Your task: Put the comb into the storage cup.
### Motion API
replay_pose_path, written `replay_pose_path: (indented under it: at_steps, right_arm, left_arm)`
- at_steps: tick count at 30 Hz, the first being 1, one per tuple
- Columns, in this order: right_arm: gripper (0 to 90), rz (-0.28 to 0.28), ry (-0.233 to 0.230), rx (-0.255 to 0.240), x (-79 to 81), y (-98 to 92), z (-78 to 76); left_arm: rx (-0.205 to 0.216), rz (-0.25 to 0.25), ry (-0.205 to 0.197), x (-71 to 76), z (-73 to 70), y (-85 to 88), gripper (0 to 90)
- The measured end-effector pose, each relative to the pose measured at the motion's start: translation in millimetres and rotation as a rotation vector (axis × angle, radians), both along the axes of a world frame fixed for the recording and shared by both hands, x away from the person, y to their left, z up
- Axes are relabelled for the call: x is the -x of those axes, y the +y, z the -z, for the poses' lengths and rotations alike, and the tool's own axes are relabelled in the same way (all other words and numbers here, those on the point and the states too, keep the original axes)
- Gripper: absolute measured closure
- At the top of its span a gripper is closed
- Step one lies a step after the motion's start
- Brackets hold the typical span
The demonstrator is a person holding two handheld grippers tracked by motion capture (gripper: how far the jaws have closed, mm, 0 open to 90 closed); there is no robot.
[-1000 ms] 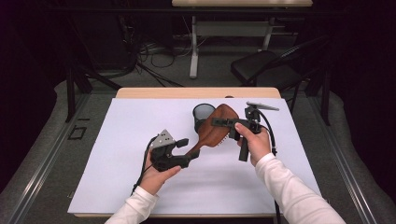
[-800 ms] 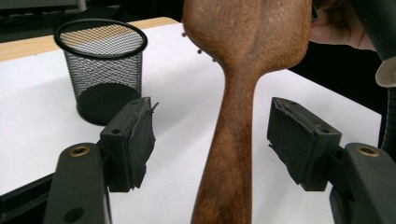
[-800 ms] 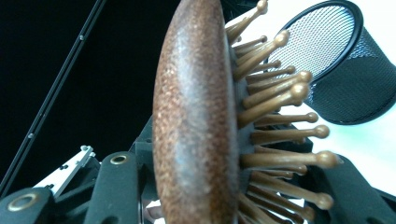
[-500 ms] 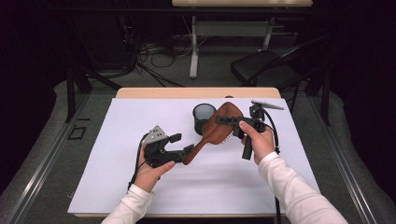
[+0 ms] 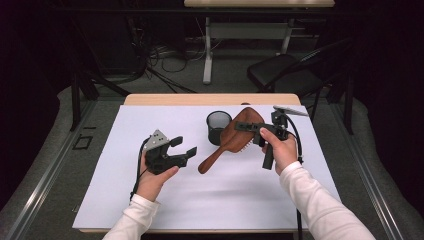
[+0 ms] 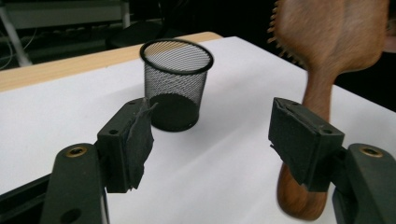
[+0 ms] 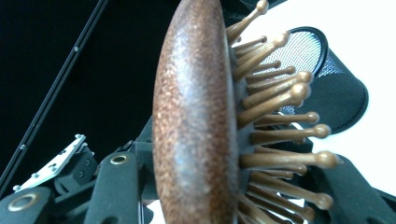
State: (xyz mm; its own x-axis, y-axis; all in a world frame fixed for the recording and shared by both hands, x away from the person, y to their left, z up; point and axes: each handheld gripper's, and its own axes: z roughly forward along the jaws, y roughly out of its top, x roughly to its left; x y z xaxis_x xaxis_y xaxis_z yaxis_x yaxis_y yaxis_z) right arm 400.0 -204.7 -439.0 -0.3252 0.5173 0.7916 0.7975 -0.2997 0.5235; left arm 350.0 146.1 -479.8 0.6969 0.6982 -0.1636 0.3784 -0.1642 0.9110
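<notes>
The wooden hairbrush (image 5: pixel 239 137) was clamped by its head in the right gripper (image 5: pixel 260 131), handle slanting down toward the left gripper (image 5: pixel 184 148), whose empty jaws had just been opening, mesh cup (image 5: pixel 218 127) just behind on the counter (image 5: pixel 125 200)

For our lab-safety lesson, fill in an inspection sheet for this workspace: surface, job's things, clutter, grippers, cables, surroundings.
Surface: white sheet over a wooden table, flat and bare where nothing stands.
Job's things: wooden hairbrush held off the sheet by its head, handle slanting down toward the left gripper; black mesh cup upright beside it, nothing seen inside.
Clutter: nothing seen.
Grippers: right gripper shut on the hairbrush's head; left gripper open, nothing between its pads, hairbrush handle just beyond one jaw.
Cables: one trails from each gripper along the wrist; a loose tangle on the floor behind.
Surroundings: dark chair, table legs, dim room.
</notes>
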Motion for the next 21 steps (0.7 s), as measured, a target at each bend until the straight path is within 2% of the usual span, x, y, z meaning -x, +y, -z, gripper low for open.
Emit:
replay_pose_path:
  at_steps: [5,7,13,18,21]
  right_arm:
    - [47.7,0.012,-0.004,0.000,-2.8,-3.1,-3.0]
    - [47.6,0.018,-0.005,0.005,-3.6,-4.0,-4.1]
    - [47.6,0.026,-0.008,0.019,-6.5,-5.8,-7.5]
    - [47.6,0.033,-0.010,0.022,-9.5,-6.2,-11.0]
    - [47.6,0.037,-0.015,0.030,-11.0,-6.6,-13.3]
  left_arm:
    - [0.011,-0.026,0.055,-4.4,3.9,4.9,22.5]
    - [0.028,-0.027,0.074,-6.7,6.0,5.9,15.6]
    - [0.014,-0.052,0.065,-8.8,9.0,7.5,12.1]
    - [0.019,-0.064,0.075,-10.7,12.1,9.9,5.2]
    - [0.023,-0.066,0.087,-12.0,13.2,11.8,4.8]
